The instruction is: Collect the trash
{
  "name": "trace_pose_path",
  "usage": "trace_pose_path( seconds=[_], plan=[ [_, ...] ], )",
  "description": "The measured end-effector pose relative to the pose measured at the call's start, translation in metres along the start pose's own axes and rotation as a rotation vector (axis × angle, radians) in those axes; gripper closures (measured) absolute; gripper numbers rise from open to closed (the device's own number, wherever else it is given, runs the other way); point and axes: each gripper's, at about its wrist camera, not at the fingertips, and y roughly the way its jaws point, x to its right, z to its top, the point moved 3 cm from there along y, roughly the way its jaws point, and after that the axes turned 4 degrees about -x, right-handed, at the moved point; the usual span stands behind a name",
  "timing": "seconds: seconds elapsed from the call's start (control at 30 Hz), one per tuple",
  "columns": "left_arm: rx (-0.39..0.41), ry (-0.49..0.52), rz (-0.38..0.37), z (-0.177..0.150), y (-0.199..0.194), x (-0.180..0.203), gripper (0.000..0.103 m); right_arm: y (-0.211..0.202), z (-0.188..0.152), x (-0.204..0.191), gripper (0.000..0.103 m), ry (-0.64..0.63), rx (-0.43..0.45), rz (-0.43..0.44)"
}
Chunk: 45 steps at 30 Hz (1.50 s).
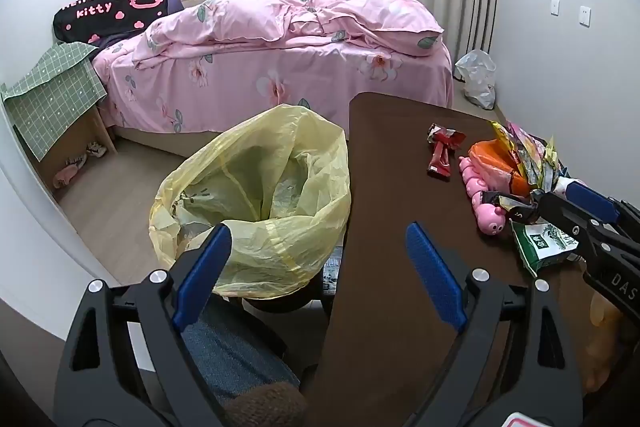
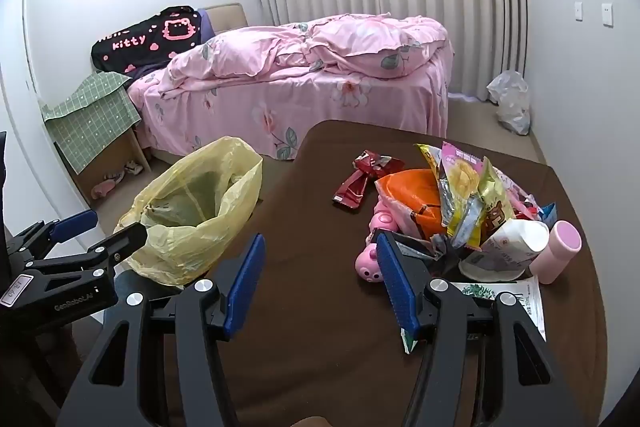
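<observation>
One yellow trash bag (image 2: 192, 211) at left center, just scraps inside; one red wrapper (image 2: 360, 179) and one pink toy (image 2: 374, 255) on the table (image 2: 304, 307). Left tongs (image 1: 316, 267) and right tongs (image 2: 320, 279) both wide, empty.

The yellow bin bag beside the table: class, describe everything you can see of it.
The yellow bin bag is thin, translucent, crinkled plastic lining a dark round bin, whose base shows beneath it in the left wrist view. Its mouth stands open and upright, the rim folded loosely outward and sagging. Greenish shapes show faintly through the film inside; what they are cannot be told. It stands on the floor against the left edge of the brown table, between table and bed. The open left tongs hover near its rim, not touching it.
</observation>
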Motion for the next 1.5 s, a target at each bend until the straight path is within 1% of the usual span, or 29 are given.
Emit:
trace_pose_path(
  seconds=[0.3, 0.4, 0.67, 1.5],
  plan=[
    [0.016, 0.008, 0.004, 0.003, -0.007, 0.002, 0.018, -0.001, 0.004, -0.003, 0.048, -0.008, 0.014, -0.001],
    [0.015, 0.011, 0.009, 0.007, -0.007, 0.005, 0.019, 0.005, 0.008, -0.003, 0.048, -0.016, 0.012, 0.003],
    [0.030, 0.010, 0.012, 0.008, -0.012, 0.003, 0.019, 0.001, 0.002, -0.004, 0.048, -0.018, 0.012, 0.002],
    [0.029, 0.020, 0.011, 0.006, -0.014, 0.007, 0.019, -0.002, -0.001, -0.001, 0.048, -0.010, 0.007, 0.002]
  ],
)
